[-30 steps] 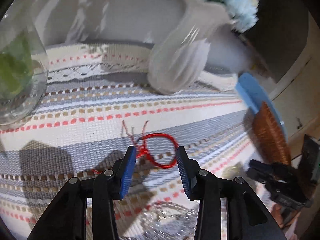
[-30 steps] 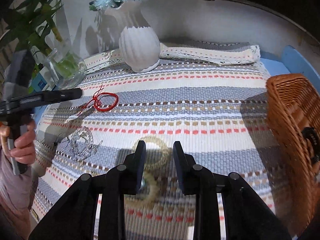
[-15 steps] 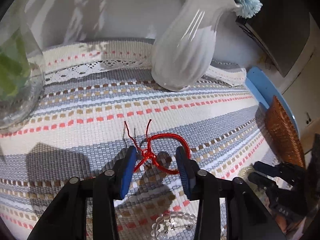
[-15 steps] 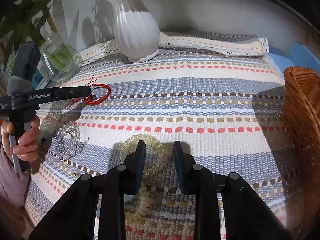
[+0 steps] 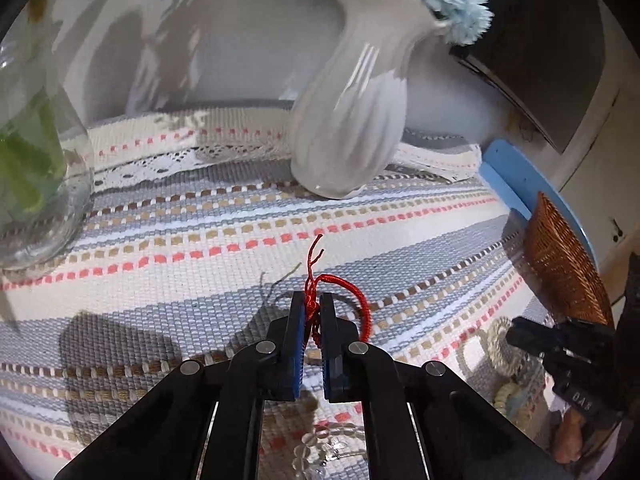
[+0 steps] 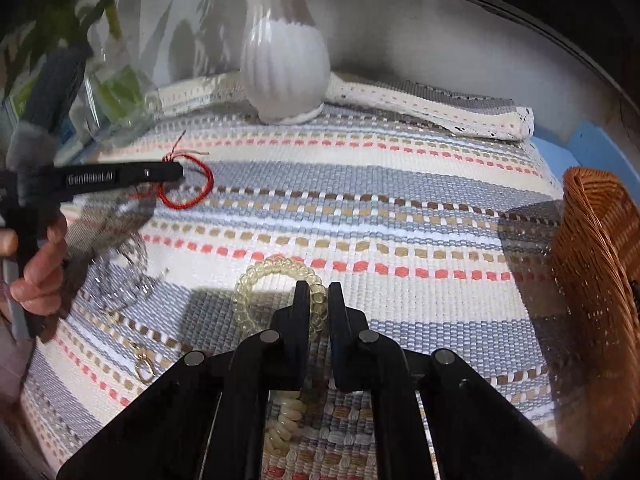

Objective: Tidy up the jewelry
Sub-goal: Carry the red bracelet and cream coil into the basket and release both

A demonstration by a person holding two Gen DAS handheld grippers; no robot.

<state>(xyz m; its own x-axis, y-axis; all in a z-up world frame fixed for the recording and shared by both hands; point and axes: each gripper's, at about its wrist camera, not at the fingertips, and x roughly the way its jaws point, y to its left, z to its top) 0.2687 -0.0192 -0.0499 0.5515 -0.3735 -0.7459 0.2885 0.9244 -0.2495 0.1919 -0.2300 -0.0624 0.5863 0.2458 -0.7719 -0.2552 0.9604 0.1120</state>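
My left gripper (image 5: 313,306) is shut on the knot of a red string bracelet (image 5: 360,304), whose loop hangs to the right just above the striped cloth (image 5: 192,280). The right wrist view shows that bracelet (image 6: 188,188) at the left gripper's tip (image 6: 176,170). My right gripper (image 6: 319,300) is shut on a pale yellow spiral bracelet (image 6: 256,280) lying on the cloth. A second pale spiral bracelet (image 6: 286,420) lies under the right gripper. A clear bead bracelet (image 5: 320,444) lies below the left gripper.
A white ribbed vase (image 5: 352,120) with blue flowers stands at the back. A glass vase (image 5: 36,168) with green leaves stands at the left. A wicker basket (image 6: 600,280) stands at the right. A small gold ring (image 6: 144,368) and a chain (image 6: 120,284) lie at the left.
The left gripper closed on the red bracelet's knot and raised it slightly. The right gripper moved forward and closed on the pale spiral bracelet.
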